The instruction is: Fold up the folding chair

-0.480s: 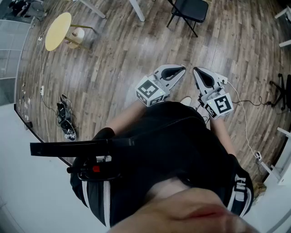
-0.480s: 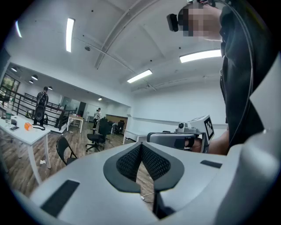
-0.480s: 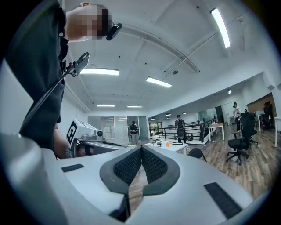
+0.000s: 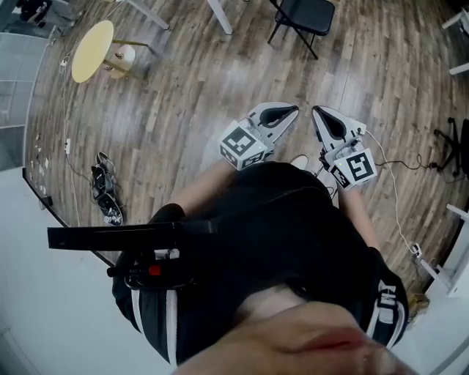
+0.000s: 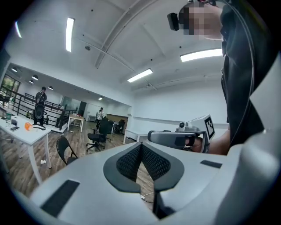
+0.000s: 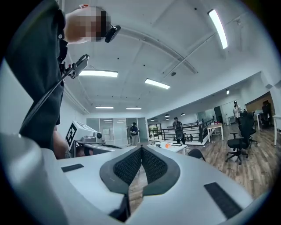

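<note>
nothing done yet: folding chair [image 4: 304, 18] stands open on the wooden floor [image 4: 183, 95], seat down, well ahead of the person and untouched, so the whole fold is left. it looks black, padded seat, thin splayed legs. left gripper [image 4: 292, 111] and right gripper [image 4: 317, 112] are held level near the waist, fingers [image 5: 128, 161] pressed together on nothing.

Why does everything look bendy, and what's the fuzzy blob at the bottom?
Head view: the wide lens bows the wooden floor, which has pale glare; the blob is part of the person, too close to be sharp. Left gripper view: the ceiling light bends, corners go black. Right gripper view: same bending, bright light strip.
</note>
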A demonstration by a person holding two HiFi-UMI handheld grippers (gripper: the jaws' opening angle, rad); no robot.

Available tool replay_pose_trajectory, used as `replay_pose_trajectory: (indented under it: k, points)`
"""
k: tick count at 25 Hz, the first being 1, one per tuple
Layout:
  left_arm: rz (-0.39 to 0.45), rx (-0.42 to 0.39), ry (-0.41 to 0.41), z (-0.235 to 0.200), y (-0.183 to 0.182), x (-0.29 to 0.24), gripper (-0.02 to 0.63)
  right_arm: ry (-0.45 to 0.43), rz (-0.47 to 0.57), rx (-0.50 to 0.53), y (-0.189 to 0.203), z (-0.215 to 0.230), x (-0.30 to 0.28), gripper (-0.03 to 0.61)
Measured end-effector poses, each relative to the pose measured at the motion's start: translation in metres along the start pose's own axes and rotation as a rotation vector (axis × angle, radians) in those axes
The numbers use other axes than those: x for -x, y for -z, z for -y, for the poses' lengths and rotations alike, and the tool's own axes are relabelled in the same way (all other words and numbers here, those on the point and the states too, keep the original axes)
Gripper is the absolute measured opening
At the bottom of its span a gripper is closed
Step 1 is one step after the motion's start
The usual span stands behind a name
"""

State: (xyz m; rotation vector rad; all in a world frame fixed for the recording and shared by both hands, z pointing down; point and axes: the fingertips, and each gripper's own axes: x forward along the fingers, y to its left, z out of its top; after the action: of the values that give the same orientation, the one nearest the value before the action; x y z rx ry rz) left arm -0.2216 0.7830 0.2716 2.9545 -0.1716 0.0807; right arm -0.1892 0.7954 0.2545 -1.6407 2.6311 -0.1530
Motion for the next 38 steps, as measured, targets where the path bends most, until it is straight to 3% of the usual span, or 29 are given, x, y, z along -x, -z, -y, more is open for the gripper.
replay_pose_trajectory:
  k: [7,23,30,38]
  points:
    - [0.0,0.016,0.02,0.007,0.0,-0.02,0.006,0.011,0.038,0.023,-0.007,0.019,0.013,0.011]
    - [-0.024,0.006,-0.054,-0.006,0.002,-0.086,0.006,-0.013,0.056,0.0,-0.005,0.082,0.032,0.011]
    - [-0.024,0.008,-0.055,-0.048,0.003,-0.105,0.006,0.002,0.048,-0.012,0.0,0.111,0.001,0.011]
    - [-0.001,0.009,0.001,-0.142,-0.016,-0.137,0.006,0.043,0.028,0.005,-0.008,0.166,-0.08,0.011]
